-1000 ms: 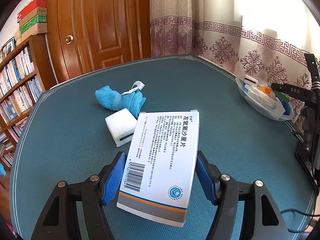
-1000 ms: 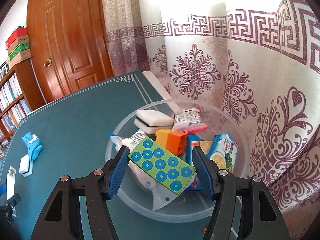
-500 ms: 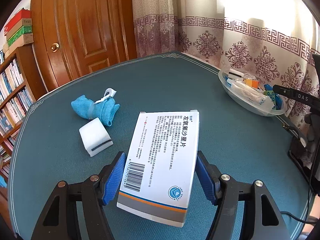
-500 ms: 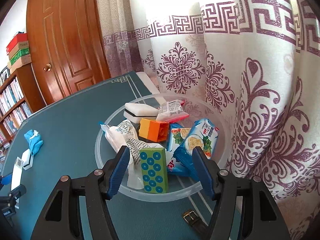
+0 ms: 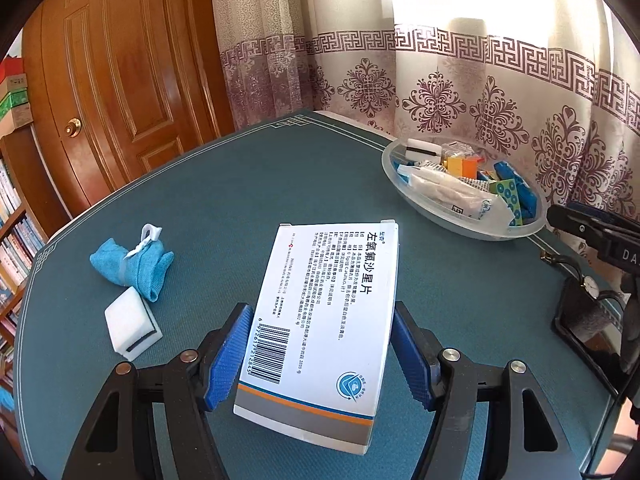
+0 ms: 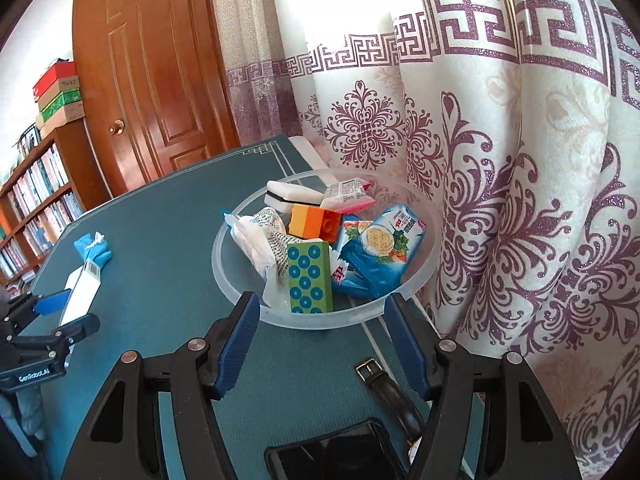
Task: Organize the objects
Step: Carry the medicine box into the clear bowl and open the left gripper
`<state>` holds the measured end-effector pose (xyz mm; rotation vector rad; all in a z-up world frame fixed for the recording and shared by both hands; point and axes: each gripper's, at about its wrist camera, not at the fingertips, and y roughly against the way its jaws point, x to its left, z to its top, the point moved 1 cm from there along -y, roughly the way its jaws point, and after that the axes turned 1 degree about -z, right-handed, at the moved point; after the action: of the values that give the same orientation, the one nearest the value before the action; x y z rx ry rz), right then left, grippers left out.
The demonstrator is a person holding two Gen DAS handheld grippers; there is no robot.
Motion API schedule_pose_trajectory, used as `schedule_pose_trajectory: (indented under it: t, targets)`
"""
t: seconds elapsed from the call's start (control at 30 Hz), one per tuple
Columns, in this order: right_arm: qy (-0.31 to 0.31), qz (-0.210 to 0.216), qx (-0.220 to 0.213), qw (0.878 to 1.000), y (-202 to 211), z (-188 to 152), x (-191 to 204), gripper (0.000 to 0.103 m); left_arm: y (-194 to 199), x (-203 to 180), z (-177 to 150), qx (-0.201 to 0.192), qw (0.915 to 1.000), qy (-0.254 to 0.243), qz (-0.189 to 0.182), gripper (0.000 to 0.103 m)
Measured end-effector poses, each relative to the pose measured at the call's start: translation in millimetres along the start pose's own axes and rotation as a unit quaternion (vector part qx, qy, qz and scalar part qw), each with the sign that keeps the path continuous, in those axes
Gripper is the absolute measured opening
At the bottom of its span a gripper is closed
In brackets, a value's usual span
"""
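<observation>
My left gripper (image 5: 320, 354) is shut on a white medicine box (image 5: 324, 320) and holds it above the teal table (image 5: 248, 200). A clear plastic bowl (image 5: 404, 184) at the far right holds several items. In the right wrist view the bowl (image 6: 224, 268) holds a green dotted block (image 6: 310, 276), an orange brick (image 6: 314, 222), a blue snack pack (image 6: 380, 248) and a white eraser (image 6: 292, 196). My right gripper (image 6: 322, 344) is open and empty, just in front of the bowl. The left gripper (image 6: 48, 320) with its box shows at far left.
A blue cloth (image 5: 134, 264) and a white sponge block (image 5: 130, 326) lie on the table left of the box. A watch strap (image 6: 388, 392) and a dark phone (image 6: 340, 452) lie near the table edge. Curtains hang behind the bowl; a bookshelf (image 6: 36, 196) stands left.
My right gripper let go of the green dotted block into the bowl and drew back. My left gripper swung right with the box, bringing the bowl closer into view.
</observation>
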<state>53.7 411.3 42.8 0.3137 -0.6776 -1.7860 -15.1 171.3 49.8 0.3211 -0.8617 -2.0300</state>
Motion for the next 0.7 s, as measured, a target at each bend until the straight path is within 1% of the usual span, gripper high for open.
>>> schedule_pose_trajectory:
  t: [0.13,0.33,0.57,0.7]
  targets:
    - [0.013,0.006,0.001,1.000,4,-6,2,0.066,-6,-17,16,-0.004,0.9998,-0.011,-0.016,0.072]
    - [0.015,0.017,0.001,1.000,7,-13,0,0.066,-18,-43,42,-0.012,0.9989,-0.028,-0.036,0.072]
    - [0.001,0.023,-0.005,1.000,10,-13,-10,0.066,-35,-67,67,-0.016,0.9976,-0.035,-0.057,0.072]
    - [-0.007,0.027,0.004,1.000,6,-14,-12,0.066,-45,-76,76,-0.011,0.9972,-0.034,-0.066,0.072]
